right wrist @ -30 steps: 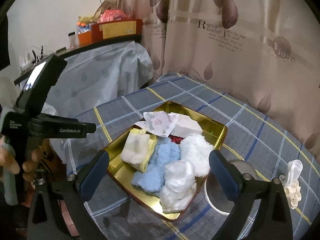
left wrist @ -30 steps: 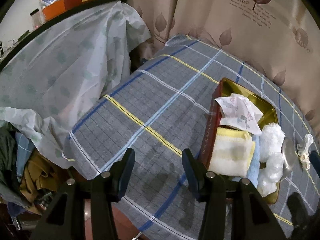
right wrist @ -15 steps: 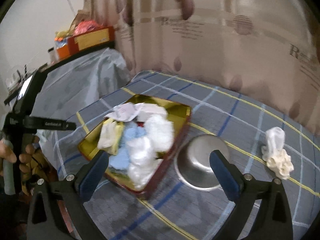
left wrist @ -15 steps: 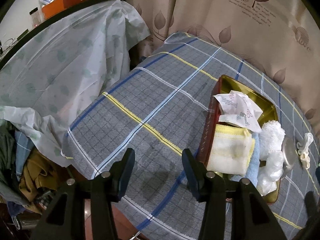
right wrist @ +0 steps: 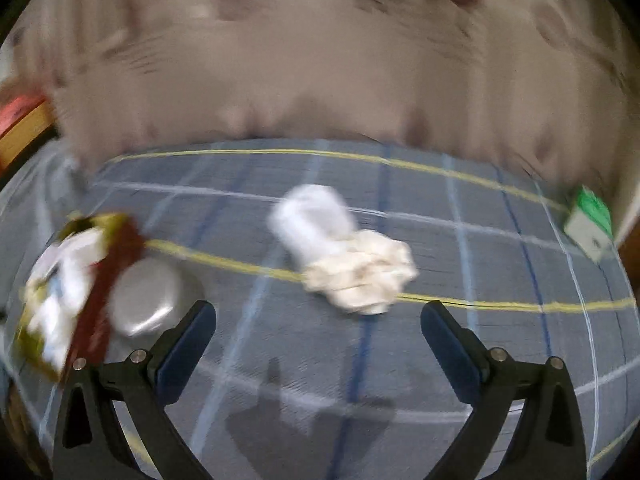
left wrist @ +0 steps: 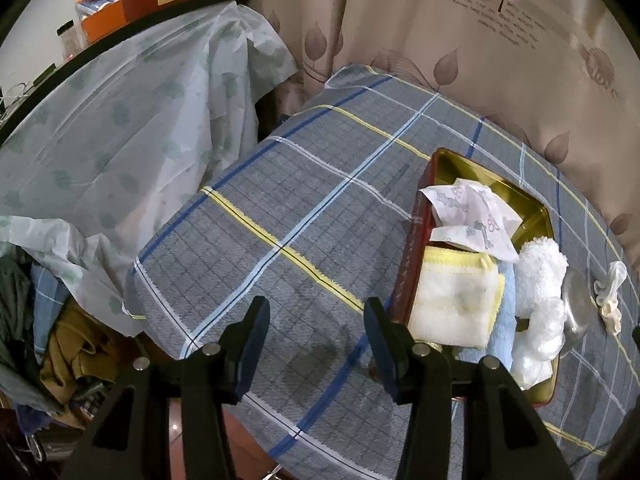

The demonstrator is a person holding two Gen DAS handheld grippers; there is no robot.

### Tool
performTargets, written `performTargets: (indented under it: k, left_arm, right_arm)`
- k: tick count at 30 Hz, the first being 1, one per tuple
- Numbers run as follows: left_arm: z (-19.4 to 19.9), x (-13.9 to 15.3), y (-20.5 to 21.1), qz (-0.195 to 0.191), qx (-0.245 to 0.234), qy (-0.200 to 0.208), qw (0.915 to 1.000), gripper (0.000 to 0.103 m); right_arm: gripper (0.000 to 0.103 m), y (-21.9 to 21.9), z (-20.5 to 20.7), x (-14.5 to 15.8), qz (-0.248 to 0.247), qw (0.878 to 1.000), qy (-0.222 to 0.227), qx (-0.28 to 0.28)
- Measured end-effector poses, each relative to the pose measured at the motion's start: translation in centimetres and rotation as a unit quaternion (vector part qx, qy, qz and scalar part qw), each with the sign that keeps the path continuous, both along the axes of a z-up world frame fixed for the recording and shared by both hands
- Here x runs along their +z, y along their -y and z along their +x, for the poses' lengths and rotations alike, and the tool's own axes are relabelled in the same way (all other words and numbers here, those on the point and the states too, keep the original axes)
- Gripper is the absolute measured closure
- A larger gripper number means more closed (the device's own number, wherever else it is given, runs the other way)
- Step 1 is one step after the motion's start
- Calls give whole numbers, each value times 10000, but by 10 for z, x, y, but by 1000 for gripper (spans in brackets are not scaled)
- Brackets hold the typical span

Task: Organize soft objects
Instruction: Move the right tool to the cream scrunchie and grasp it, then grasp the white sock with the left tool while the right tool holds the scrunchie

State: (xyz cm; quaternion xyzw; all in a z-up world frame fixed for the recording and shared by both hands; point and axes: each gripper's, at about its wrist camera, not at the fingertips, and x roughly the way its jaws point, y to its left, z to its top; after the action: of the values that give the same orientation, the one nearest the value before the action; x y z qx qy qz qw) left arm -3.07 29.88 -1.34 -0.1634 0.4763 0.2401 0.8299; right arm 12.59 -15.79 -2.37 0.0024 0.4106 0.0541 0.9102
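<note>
A crumpled cream cloth (right wrist: 360,278) lies on the table (right wrist: 500,320), touching a paler white bundle (right wrist: 314,220) just behind it. Both are smeared by blur in the right wrist view, so their folds cannot be made out. In the left wrist view the same pair shows only as a small pale shape (left wrist: 610,294) near the right edge.

The right tongs (right wrist: 318,334) are spread wide and hold nothing, with the cream cloth just ahead of the gap. To their left a metal bowl (right wrist: 150,298) sits bottom up beside the tin (right wrist: 116,276), which is cut off by the frame edge.

The left wrist view is sharp: the gold-lined tin (left wrist: 540,216) holds a yellow-edged white towel (left wrist: 456,300), a light blue cloth (left wrist: 506,320) mostly covered, a fluffy white cloth (left wrist: 540,264), a clear plastic bag (left wrist: 540,332) and printed tissue (left wrist: 472,212). The left tongs (left wrist: 316,322) are spread, empty, over the plaid tablecloth (left wrist: 300,208). A green-and-white box (right wrist: 590,224) at the far right is too blurred to read.
</note>
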Motion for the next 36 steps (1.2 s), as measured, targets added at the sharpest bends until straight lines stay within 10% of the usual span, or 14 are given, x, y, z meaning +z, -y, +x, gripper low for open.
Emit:
performTargets:
  k: [15, 21, 29, 36]
  left_arm:
    - [-3, 4, -4, 115, 115, -32, 9999, 53]
    - [-3, 13, 9, 164, -43, -47, 9998, 53]
    - [10, 46, 52, 425, -474, 138, 9979, 53]
    - [18, 59, 99, 258, -917, 221, 9952, 53]
  right_arm:
    - [4, 35, 83, -85, -317, 9837, -1070, -1409]
    - [4, 31, 83, -95, -349, 9905, -667, -1153]
    - [70, 16, 74, -89, -336, 9980, -436, -299]
    - [83, 36, 33, -85, -224, 9987, -425, -161]
